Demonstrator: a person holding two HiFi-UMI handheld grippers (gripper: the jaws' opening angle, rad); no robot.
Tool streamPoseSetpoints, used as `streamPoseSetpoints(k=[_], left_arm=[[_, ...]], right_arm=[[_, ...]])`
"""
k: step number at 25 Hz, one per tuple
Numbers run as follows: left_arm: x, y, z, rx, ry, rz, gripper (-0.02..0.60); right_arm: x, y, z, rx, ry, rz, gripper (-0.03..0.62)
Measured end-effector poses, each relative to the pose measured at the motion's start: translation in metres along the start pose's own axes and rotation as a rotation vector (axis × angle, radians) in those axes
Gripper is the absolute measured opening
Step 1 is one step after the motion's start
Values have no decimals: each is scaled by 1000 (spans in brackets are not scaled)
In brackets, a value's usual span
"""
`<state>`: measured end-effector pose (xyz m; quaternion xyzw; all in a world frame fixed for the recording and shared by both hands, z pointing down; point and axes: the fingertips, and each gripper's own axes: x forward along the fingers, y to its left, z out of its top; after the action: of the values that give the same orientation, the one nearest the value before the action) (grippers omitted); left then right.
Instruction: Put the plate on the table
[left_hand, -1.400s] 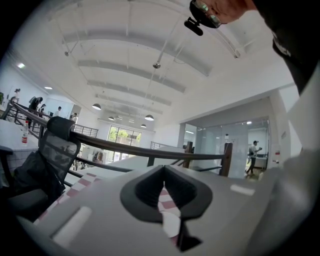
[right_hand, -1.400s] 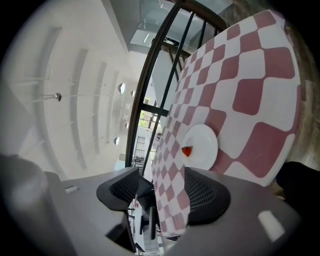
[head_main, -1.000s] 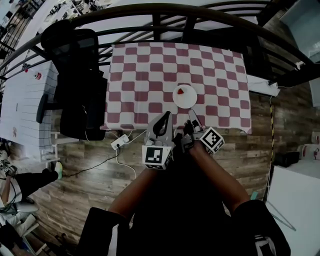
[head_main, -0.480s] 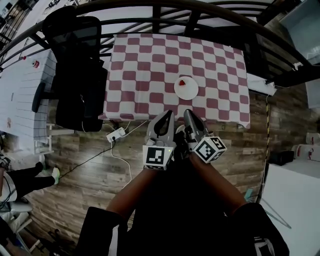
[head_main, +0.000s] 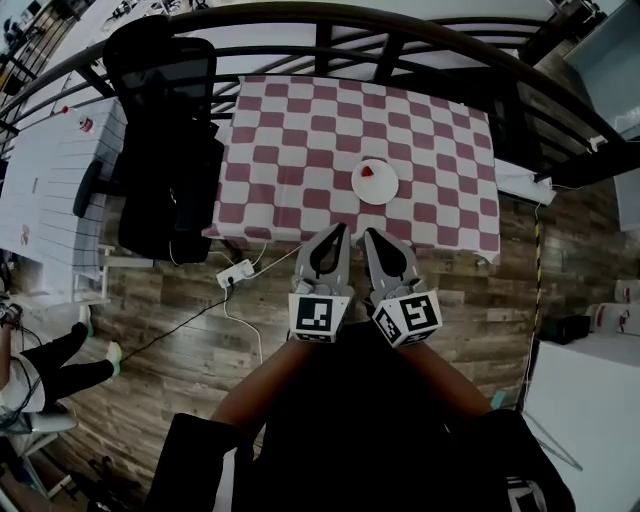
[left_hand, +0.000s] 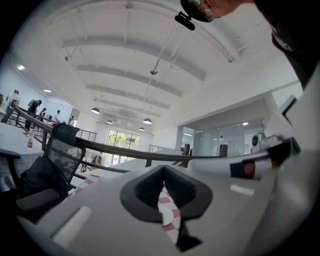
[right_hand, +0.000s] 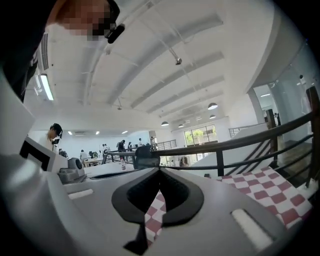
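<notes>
A white plate (head_main: 374, 183) with a small red thing on it rests on the red-and-white checked table (head_main: 300, 150), near the front edge. Both grippers hang side by side over the wooden floor just in front of that edge, pointing toward the table. My left gripper (head_main: 337, 231) is shut with nothing in it. My right gripper (head_main: 368, 234) is likewise shut and empty, a short way short of the plate. In the left gripper view the left gripper (left_hand: 163, 186) has its jaws meeting, checked cloth showing beyond. The right gripper view shows the same of the right gripper (right_hand: 159, 176).
A black office chair (head_main: 165, 140) stands against the table's left side, with a white table (head_main: 50, 190) further left. A power strip (head_main: 238, 273) and cables lie on the floor. A dark railing (head_main: 400, 30) runs behind the table. A person's legs (head_main: 60, 365) are at left.
My right gripper has drawn back from the plate and now sits level with the left gripper. The plate stays on the table. The left gripper has barely moved.
</notes>
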<state>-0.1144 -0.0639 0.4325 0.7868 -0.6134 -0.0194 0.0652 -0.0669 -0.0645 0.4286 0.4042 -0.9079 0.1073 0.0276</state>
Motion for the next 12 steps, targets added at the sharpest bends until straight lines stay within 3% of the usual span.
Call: streamPoseSetpoints(k=[5,12], left_arm=[[-2,-32,-7,31,18,-24,8],[-26,-95,-6,48,-1,-42,8]], right_arm=[[-28,-4,7,-59,-19,-31,-2],[-84,-16,0,-23,-23,-63,-2]])
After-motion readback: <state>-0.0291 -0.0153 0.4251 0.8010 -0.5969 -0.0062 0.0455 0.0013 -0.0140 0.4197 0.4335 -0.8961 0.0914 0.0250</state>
